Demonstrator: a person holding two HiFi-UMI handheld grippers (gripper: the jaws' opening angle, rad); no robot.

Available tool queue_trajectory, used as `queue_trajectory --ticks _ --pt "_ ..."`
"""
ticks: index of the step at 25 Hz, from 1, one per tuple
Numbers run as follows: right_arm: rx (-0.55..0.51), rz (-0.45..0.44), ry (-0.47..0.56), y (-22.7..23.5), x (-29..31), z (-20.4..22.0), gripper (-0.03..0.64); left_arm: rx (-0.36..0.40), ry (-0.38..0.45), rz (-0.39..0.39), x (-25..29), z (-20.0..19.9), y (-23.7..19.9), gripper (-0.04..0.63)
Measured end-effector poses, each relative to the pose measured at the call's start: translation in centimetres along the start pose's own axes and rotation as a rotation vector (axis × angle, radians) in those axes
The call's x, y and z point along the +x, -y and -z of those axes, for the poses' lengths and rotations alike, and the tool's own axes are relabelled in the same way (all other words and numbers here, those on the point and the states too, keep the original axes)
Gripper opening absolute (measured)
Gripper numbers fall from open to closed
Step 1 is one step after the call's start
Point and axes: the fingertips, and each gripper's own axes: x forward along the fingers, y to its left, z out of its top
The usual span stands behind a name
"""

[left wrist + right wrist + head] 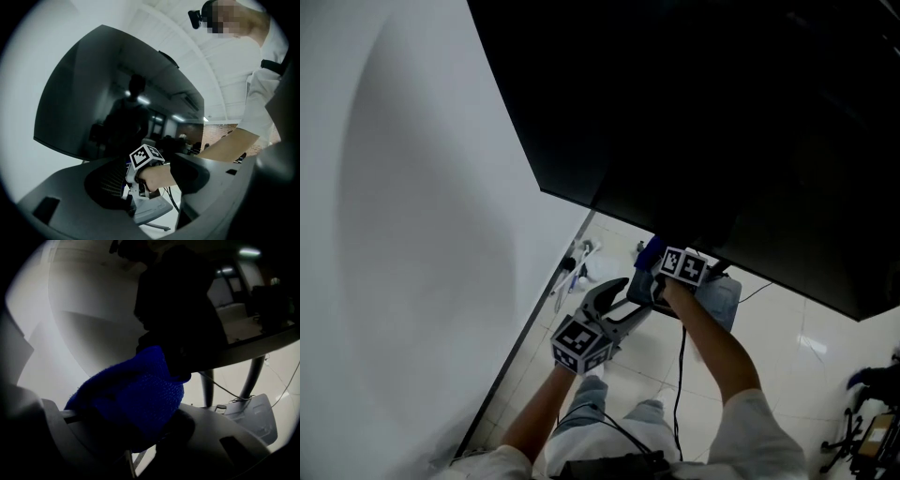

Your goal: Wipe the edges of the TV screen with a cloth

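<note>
The black TV (722, 122) fills the upper right of the head view, its lower edge slanting above both grippers. My right gripper (656, 264) is shut on a blue cloth (651, 250) just under that lower edge. In the right gripper view the cloth (136, 399) bulges between the jaws of the right gripper (140, 425), close to the dark TV (187, 310). My left gripper (617, 302) is below and to the left, open and holding nothing. In the left gripper view the left gripper (150, 187) looks at the screen (117, 108) and the right gripper's marker cube (146, 157).
A white wall (412, 234) runs along the left. Below the TV, on the pale tiled floor (778, 328), stand the grey stand base (724, 298) and its legs (251, 376). A black cable (682, 375) trails down. Small items (572, 272) lie by the wall.
</note>
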Motion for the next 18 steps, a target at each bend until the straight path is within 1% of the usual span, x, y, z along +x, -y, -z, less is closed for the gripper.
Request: queue_trajectory --ticks 4,10,14,18 --pt "-0.033 -0.060 -0.017 -4.2 2.5 0.1 0.080 -0.007 -0.010 -0.055 -2.5 -0.4 -1.9 0.282" --pt "-0.101 -0.116 -0.047 -11.4 8.6 0.5 0.080 -0.028 0.002 -0.153 -7.1 0.0 -8.0 0.282" --pt "-0.144 -0.154 -0.071 -15.4 11.8 1.0 0.080 -0.047 0.016 -0.221 -9.5 0.4 -11.2 0.282" --pt "-0.164 -0.193 -0.081 -19.4 14.6 1.1 0.080 -0.056 0.029 -0.268 -11.6 0.5 -13.6 0.282"
